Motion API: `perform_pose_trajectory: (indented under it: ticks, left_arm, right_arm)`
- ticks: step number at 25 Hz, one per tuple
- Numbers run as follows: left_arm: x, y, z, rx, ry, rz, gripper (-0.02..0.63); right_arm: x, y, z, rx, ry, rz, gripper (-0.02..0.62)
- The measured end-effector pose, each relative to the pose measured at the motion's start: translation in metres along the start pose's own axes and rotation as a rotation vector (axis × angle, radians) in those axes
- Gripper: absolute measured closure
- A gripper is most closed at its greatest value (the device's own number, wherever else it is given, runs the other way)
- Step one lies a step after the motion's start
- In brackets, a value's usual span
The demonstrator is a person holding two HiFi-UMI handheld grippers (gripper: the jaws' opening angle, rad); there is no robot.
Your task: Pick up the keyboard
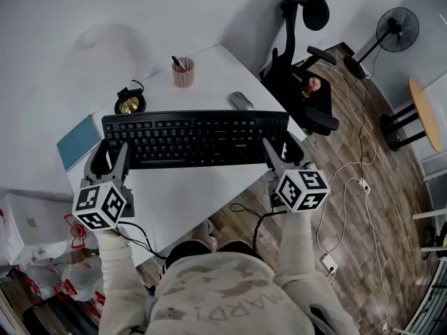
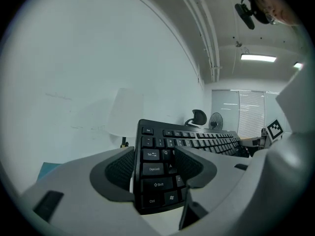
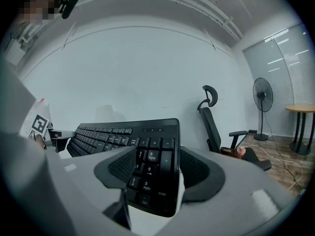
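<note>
The keyboard (image 1: 195, 137) is held at both short ends over the middle of the counter (image 1: 202, 194). Its long axis runs about parallel to the near edge, and its right end is close to the right edge. In the two gripper views the wall shows behind the keyboard, not the counter top. So it seems to be already raised off the counter, and the pick-up looks almost done.

The left gripper (image 1: 115, 158) has the left end, the one with the Ctrl and Shift keys, between its fingers (image 2: 118, 171). They stand wide apart, but the keyboard (image 2: 157, 181) fills the gap and both pads look pressed on it. The right gripper (image 1: 279, 152) holds the number-pad end in the same way, its fingers (image 3: 199, 171) also wide and closed on the keyboard (image 3: 152, 146).

From each pair of fingers the body of the keyboard goes straight away toward the other gripper, so neither hand is nearer and the load is shared between them. The coming move probably depends on this. Both ends must stay level and the same way apart, otherwise one end may slip out or the board may twist.

A mouse (image 1: 242, 100) and a pen cup (image 1: 183, 72) stand near the far edge, well apart from the keyboard.
</note>
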State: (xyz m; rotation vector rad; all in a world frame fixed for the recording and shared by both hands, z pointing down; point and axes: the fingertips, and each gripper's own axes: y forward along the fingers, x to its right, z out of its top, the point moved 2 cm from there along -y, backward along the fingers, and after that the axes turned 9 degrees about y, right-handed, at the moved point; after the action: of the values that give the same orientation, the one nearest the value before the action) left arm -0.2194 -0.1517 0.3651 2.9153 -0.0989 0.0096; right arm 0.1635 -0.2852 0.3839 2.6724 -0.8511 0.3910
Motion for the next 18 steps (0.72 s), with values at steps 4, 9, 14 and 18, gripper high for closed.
perform_pose_trajectory:
  ticks: [4,9,14,18]
  left_arm:
    - [-0.001,-0.003,0.007,0.026,0.007,-0.003,0.345]
    - [0.002,-0.01,0.017,0.058,0.002,-0.009,0.345]
    - [0.004,-0.019,0.03,0.093,0.005,-0.013,0.345]
    - [0.005,-0.027,0.04,0.122,0.014,-0.014,0.345]
  right_arm:
    - [-0.004,-0.004,0.005,0.021,-0.008,-0.002,0.307]
    - [-0.009,-0.015,0.017,0.056,-0.03,-0.003,0.307]
    - [-0.017,-0.026,0.031,0.091,-0.048,0.0,0.307]
    - [-0.023,-0.034,0.039,0.115,-0.057,0.004,0.307]
